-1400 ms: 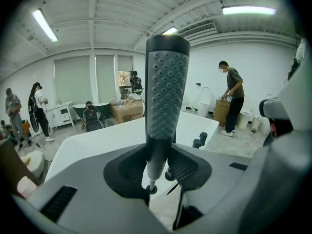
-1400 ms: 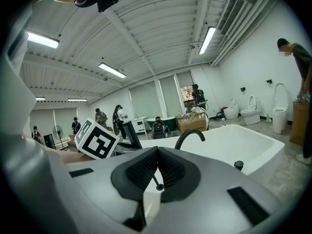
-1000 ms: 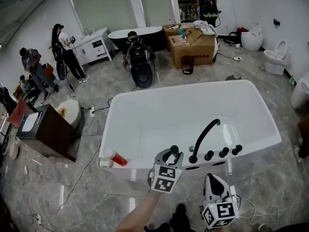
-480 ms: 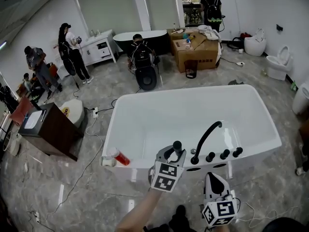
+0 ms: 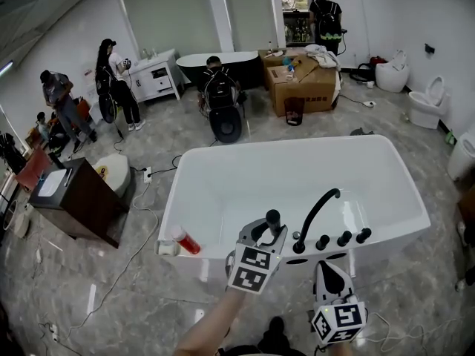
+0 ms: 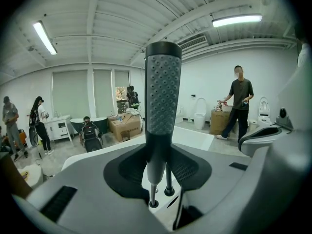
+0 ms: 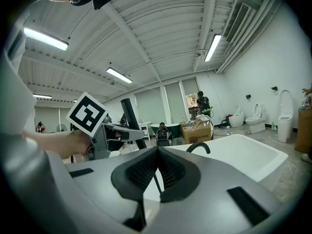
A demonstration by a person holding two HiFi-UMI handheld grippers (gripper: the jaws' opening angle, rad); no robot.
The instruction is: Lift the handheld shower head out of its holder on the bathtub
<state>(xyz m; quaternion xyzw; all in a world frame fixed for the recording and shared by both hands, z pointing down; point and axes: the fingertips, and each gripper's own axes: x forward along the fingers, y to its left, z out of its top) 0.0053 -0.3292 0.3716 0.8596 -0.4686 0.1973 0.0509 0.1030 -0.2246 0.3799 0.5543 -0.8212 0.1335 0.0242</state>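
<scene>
Left gripper view — left gripper [image 6: 164, 172] clamps the shower head [image 6: 163, 91] upright; right gripper [image 7: 157, 172] closed, empty

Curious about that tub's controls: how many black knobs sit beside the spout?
3, in a row on the bathtub rim right of the spout: nearest knob, middle knob, outermost knob.

Bright, even light falls from long ceiling tubes [image 6: 45, 37], leaving only soft, faint shadows. The white bathtub [image 5: 245, 176] looks almost washed out, and the glossy floor [image 5: 111, 273] carries pale streaks of glare. Every view bends strongly toward dark, vignetted corners, and the nearest surfaces in the gripper views look soft.
</scene>
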